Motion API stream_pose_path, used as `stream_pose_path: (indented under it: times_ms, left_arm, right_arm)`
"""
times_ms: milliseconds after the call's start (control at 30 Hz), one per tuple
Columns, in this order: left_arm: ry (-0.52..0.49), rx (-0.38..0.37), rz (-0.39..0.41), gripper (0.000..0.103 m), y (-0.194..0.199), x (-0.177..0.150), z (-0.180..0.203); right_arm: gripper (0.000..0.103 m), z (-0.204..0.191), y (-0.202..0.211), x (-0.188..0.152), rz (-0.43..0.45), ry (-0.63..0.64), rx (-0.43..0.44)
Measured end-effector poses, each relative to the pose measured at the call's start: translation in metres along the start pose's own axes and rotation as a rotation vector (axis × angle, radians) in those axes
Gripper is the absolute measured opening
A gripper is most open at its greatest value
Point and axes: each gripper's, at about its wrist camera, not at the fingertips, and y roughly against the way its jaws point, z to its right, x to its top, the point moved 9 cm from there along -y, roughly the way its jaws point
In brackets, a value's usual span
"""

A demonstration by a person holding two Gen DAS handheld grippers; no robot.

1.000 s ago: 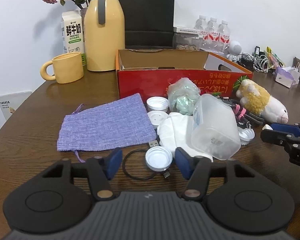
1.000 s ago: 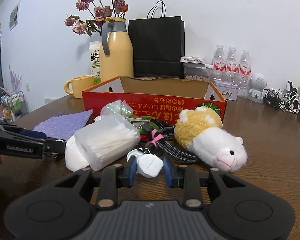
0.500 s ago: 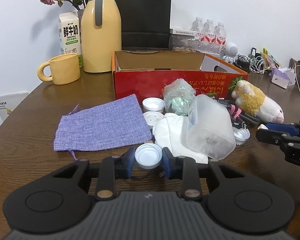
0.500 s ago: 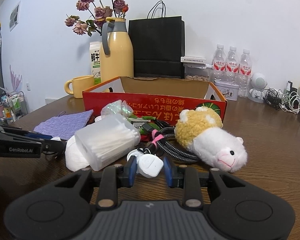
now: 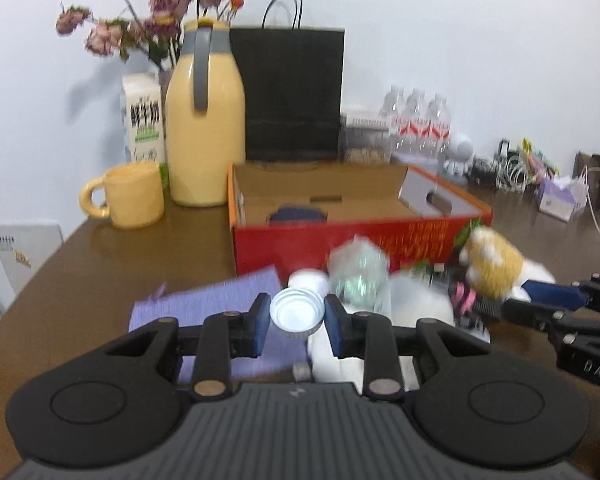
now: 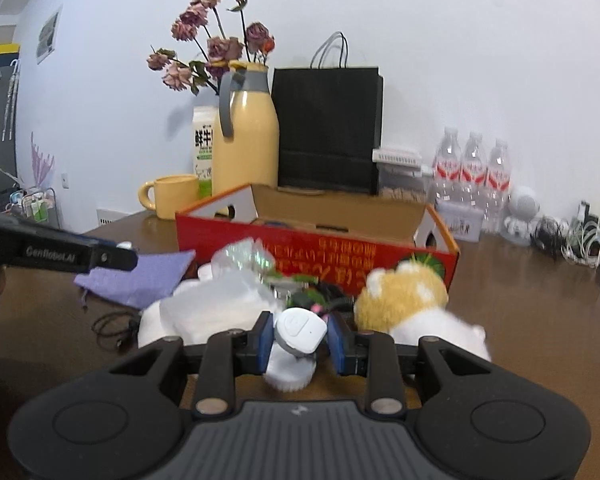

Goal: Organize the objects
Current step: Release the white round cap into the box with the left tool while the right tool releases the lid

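Wooden table [image 5: 100,248] cluttered, white wall behind; left jaws clamp white cap [image 5: 297,313] — right jaws clamp white device [image 6: 301,331].

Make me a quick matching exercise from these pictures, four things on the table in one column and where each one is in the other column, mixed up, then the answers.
Things
1. round white lid
2. white fob
3. yellow mug
4. plush toy

Places
A. left of the yellow jug
B. between the left hand-held gripper's pads
C. in front of the red box's right end
D. between the right hand-held gripper's pads

Pairs: 1-B, 2-D, 3-A, 4-C
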Motion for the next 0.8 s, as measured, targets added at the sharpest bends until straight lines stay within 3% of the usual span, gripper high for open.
stream_pose_path:
  times_ms: [367,800]
  left_arm:
    - [0.000,-0.032,0.089,0.030,-0.030,0.060,0.021]
    - [0.040,-0.047,0.115,0.030,-0.095,0.115,0.036]
  right_arm:
    - [0.028,0.000,-0.040,0.059,0.088,0.048,-0.009]
    - [0.028,0.029,-0.130,0.105,0.045,-0.034,-0.051]
